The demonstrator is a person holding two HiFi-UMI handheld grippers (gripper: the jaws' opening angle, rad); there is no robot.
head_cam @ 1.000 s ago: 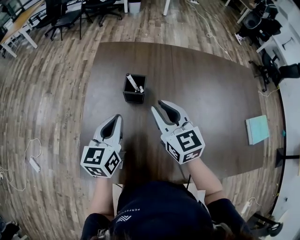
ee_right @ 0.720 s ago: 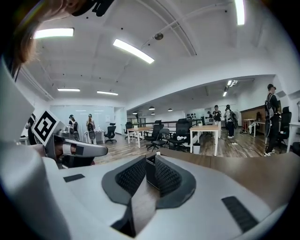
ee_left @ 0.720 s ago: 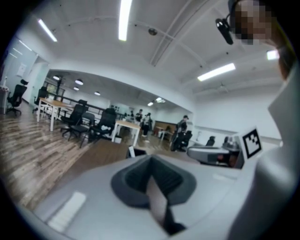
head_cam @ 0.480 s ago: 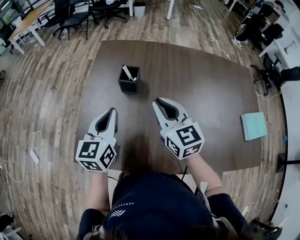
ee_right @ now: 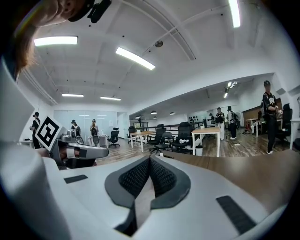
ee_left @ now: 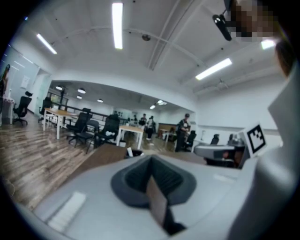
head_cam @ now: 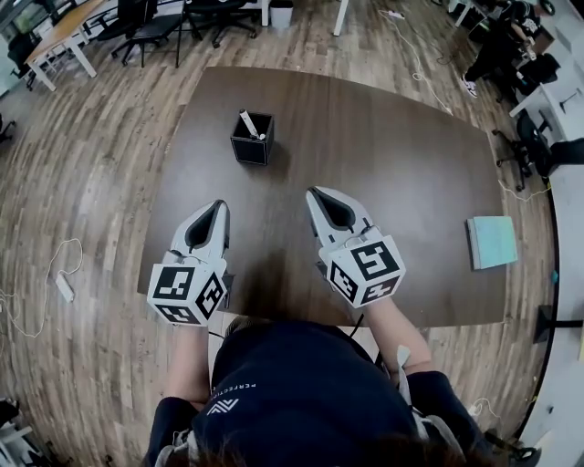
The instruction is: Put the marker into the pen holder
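A black square pen holder (head_cam: 253, 139) stands on the far left part of the dark wooden table (head_cam: 401, 164). A white marker (head_cam: 248, 122) leans inside it, its top sticking out. Both grippers hover over the near part of the table, well short of the holder. My left gripper (head_cam: 220, 206) is shut with nothing in it. My right gripper (head_cam: 317, 193) is also shut and empty. In the left gripper view the shut jaw tips (ee_left: 151, 160) point toward the pen holder (ee_left: 135, 153) far ahead. The right gripper view shows its jaws (ee_right: 150, 160) pressed together with nothing between them.
A teal notebook (head_cam: 492, 241) lies at the table's right edge. Office chairs (head_cam: 151, 23) and desks stand beyond the far edge. A power strip (head_cam: 64, 285) and cables lie on the wood floor to the left.
The right gripper's jaws have gone from open to shut, with nothing in them. Both grippers sit a little nearer the person, and the pen holder lies farther from them.
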